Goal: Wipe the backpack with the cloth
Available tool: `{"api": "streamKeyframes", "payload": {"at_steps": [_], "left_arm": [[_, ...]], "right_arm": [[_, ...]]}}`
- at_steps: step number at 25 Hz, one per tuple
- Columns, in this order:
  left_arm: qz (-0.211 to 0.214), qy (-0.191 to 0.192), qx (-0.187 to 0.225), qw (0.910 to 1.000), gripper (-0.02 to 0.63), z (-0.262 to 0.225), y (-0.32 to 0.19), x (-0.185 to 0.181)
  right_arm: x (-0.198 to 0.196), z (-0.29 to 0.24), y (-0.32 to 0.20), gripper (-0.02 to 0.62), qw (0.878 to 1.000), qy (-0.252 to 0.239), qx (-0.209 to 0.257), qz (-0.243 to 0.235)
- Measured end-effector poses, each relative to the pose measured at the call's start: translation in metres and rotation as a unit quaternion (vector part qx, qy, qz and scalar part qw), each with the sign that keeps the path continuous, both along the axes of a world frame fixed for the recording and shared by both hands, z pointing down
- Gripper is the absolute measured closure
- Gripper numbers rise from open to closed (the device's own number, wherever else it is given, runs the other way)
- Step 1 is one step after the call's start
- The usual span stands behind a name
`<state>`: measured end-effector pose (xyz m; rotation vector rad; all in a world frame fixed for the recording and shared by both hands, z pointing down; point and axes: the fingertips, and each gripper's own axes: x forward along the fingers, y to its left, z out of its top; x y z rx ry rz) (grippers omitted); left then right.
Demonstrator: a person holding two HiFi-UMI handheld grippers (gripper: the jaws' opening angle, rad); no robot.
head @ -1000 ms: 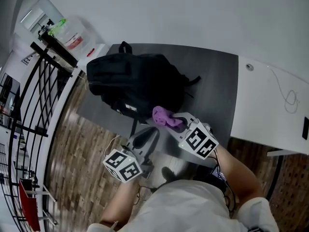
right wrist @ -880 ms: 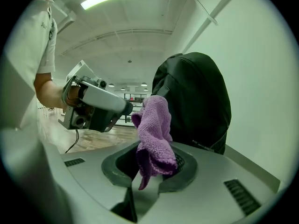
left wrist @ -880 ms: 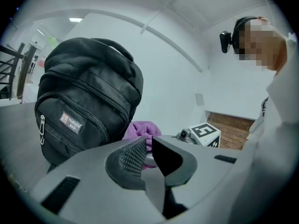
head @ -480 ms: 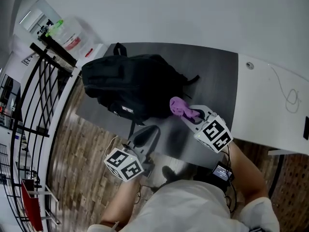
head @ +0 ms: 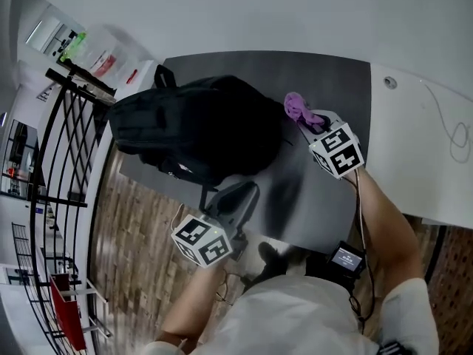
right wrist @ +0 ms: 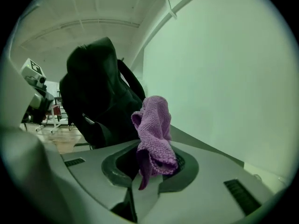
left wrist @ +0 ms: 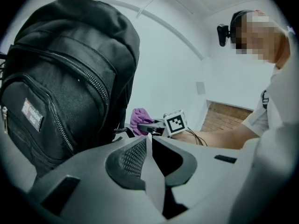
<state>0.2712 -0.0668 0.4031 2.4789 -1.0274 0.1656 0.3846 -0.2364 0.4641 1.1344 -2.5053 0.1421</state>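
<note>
the backpack (head: 199, 128) covers the tabletop (head: 325, 87) beneath it, and its far side does not show in the head view. in the left gripper view its left side runs off the picture's edge, its base sits behind the left gripper (left wrist: 148, 148), and the print on its label (left wrist: 32, 115) is too blurred to read. the cloth (right wrist: 154, 125) hides the pads of the right gripper (right wrist: 148, 167) where it is pinched. the clutter (head: 81, 50) at the head view's top left is too small to tell.
</note>
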Motion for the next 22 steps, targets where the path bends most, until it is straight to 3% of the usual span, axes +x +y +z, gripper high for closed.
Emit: {"api": "streamKeyframes", "payload": {"at_steps": [7, 11, 22], "left_arm": [[-0.003, -0.015, -0.022, 0.9997, 0.584, 0.014, -0.008, -0.006], [-0.009, -0.019, -0.032, 0.9993, 0.584, 0.022, -0.007, -0.014], [0.001, -0.007, -0.040, 0.9992, 0.584, 0.029, -0.003, -0.016]], "right_arm": [[-0.048, 0.005, -0.055, 0.508, 1.000, 0.011, 0.024, -0.005], [-0.079, 0.019, -0.045, 0.508, 0.998, 0.032, 0.028, -0.041], [-0.097, 0.045, 0.008, 0.508, 0.997, 0.042, 0.018, -0.056]]}}
